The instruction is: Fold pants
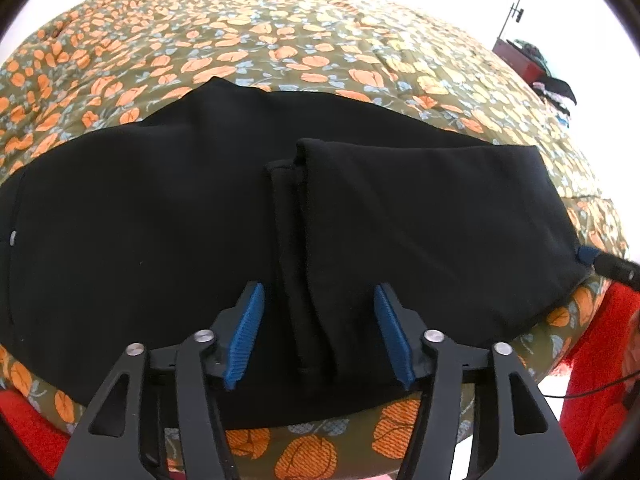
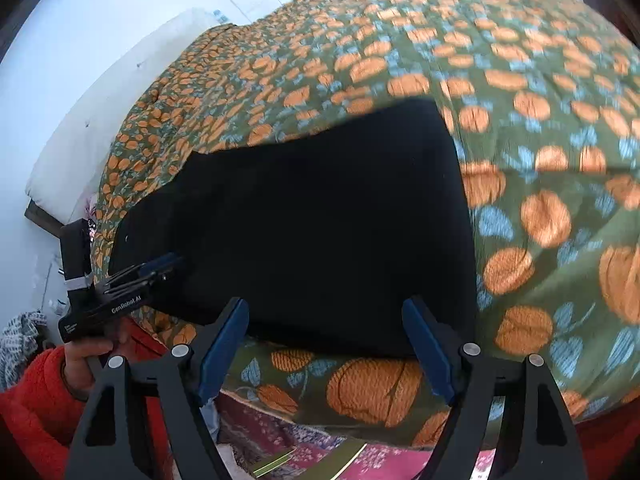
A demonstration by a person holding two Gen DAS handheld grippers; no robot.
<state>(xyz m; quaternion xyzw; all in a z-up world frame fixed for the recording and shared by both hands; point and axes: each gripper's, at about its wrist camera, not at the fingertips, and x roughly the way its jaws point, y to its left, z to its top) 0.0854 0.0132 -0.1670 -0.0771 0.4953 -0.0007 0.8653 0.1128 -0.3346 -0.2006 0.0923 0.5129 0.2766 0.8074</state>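
Black pants [image 1: 160, 220] lie folded across a bed, with a doubled layer on the right whose edge runs toward me. My left gripper [image 1: 318, 288] hovers open over the near edge. That fold edge lies between its blue pads [image 1: 244, 332], which do not press on it. In the right wrist view the pants [image 2: 320, 220] show as a dark slab. My right gripper [image 2: 326, 304] stands open at their near edge with only cloth below it. A hand in a red sleeve holds the left gripper [image 2: 148, 268] at the pants' left end. The right gripper's blue tip [image 1: 588, 254] touches the pants' right corner.
An olive bedspread [image 1: 280, 40] printed with orange fruit covers the bed [image 2: 540, 100]. A red box [image 1: 524, 60] with clothes on it stands at the far right. A white pillow [image 2: 80, 140] lies at the bed's far left. A patterned rug [image 2: 280, 440] lies below the bed edge.
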